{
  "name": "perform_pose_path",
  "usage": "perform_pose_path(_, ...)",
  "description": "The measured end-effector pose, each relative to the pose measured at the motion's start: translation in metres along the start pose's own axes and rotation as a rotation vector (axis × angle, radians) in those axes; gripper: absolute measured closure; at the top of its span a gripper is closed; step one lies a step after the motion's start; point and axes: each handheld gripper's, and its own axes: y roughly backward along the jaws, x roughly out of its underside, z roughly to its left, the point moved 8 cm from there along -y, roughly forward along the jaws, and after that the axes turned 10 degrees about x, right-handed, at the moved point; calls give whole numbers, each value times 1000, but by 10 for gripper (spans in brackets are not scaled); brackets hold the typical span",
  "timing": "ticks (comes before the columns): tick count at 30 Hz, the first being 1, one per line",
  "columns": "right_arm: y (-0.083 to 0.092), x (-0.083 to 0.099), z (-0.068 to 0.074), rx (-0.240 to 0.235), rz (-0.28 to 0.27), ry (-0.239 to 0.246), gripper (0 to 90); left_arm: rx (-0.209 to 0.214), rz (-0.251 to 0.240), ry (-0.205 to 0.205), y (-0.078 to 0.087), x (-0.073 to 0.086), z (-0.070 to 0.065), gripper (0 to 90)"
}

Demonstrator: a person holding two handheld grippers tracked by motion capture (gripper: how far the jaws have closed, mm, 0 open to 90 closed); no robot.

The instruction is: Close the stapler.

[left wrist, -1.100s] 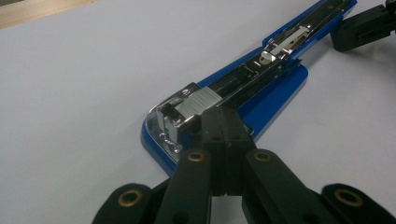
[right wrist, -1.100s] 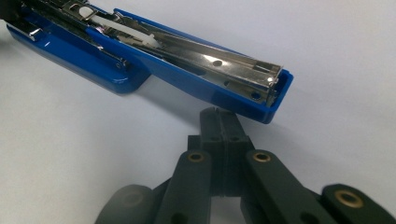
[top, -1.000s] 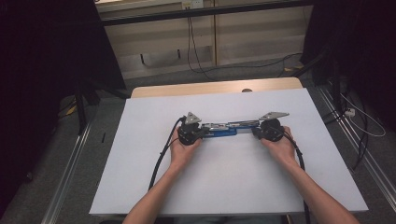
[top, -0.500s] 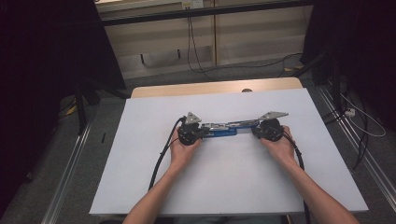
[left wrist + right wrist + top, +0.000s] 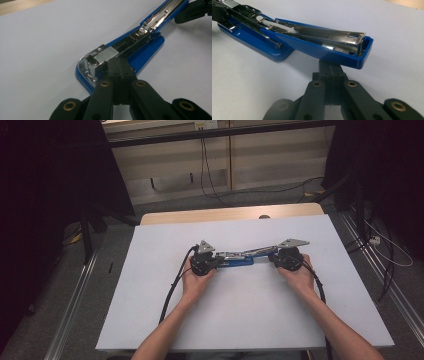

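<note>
Nothing has shifted in the last second: your left gripper rests jaws together on the head of the opened blue stapler, your right gripper jaws together under its raised lid, mid-tabletop; refilling looks paused

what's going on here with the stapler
A person works on a blue stapler that lies swung fully open on the white table top. The left gripper, jaws shut, has its tips at the staples in the metal magazine over the base. The right gripper, also shut, sits under the free end of the opened top cover, which is raised off the table. Both hands hold low at either end.
</note>
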Motion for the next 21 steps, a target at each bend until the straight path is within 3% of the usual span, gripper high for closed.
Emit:
perform_pose_path(18, 0, -2, 4, -10, -18, 17, 900, -8, 1, -22, 1, 1, 1, 900)
perform_pose_path(21, 0, -4, 5, -20, -31, 8, 900, 4, -11, 1, 0, 1, -1, 900)
